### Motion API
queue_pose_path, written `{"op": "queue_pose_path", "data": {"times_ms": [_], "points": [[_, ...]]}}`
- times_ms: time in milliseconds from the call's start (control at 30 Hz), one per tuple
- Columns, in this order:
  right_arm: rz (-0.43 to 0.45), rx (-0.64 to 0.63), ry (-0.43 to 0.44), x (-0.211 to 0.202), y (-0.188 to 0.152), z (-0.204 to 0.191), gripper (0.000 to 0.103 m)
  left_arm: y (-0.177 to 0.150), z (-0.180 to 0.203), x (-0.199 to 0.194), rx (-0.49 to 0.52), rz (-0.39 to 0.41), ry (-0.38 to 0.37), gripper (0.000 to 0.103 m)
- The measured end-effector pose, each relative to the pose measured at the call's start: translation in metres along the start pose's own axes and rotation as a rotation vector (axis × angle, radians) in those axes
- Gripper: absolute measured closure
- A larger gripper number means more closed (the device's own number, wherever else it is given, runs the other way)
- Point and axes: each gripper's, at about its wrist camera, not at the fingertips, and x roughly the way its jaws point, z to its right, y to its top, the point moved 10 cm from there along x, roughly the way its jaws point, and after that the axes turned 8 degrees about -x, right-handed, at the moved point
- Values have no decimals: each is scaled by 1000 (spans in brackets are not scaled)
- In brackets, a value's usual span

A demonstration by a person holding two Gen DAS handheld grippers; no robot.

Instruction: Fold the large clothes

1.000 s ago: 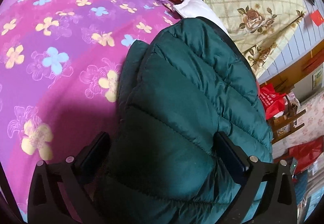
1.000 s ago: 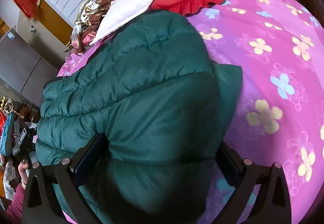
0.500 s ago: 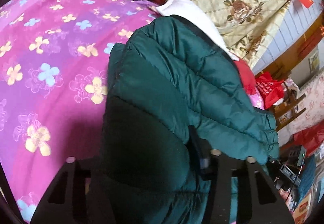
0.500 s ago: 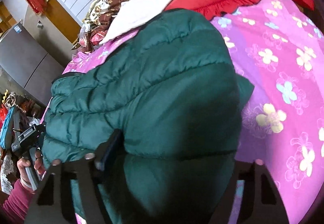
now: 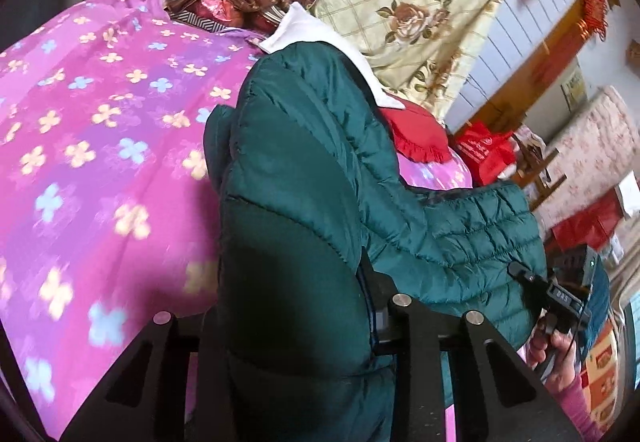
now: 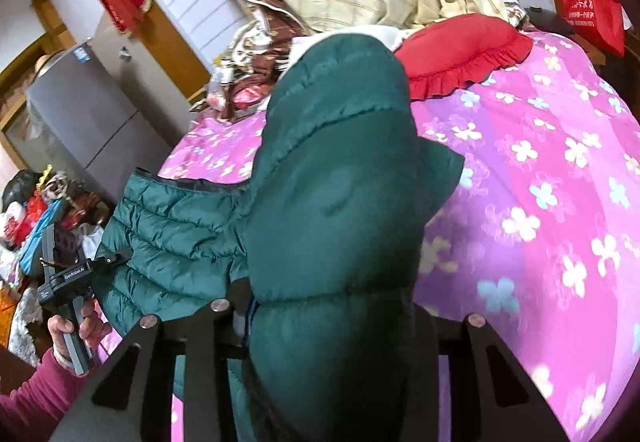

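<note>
Left claw (image 5: 292, 318) clamped on green jacket (image 5: 320, 170) — right claw (image 6: 324, 314) likewise

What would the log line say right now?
left tool: shut on green jacket | right tool: shut on green jacket | jacket partly lifted over pink bedspread

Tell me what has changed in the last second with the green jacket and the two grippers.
Both grippers closed on the green jacket: the left gripper and right gripper were open around it, now clamp its edge and lift it off the pink floral bedspread. The red pillow stayed in place.
</note>
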Motion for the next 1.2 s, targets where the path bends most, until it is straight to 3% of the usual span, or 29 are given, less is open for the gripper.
{"op": "queue_pose_path", "data": {"times_ms": [133, 200, 300, 367, 600, 767, 1000, 1200], "points": [[-32, 19, 18, -19, -33, -10, 61, -31, -16, -11, 2, -31, 61, 92], [-77, 34, -18, -20, -56, -7, 54, -45, -29, -5, 4, -53, 130, 86], [-175, 103, -120, -8, -92, 15, 34, -59, -52, 8, -27, -79, 211, 65], [-211, 99, -192, -2, -106, 28, 22, -61, -59, 7, -49, -57, 228, 59], [-160, 51, -360, -40, -102, 26, 21, -60, -48, -37, -12, 59, 379, 59], [-114, -19, -439, -72, -98, 4, 21, -66, -33, -60, 33, 127, 437, 59], [-59, -113, -453, -83, -100, -50, 17, -81, 0, -64, 117, 184, 491, 59], [-13, -140, -442, -71, -103, -90, 14, -98, 23, -54, 170, 174, 493, 59]]}}
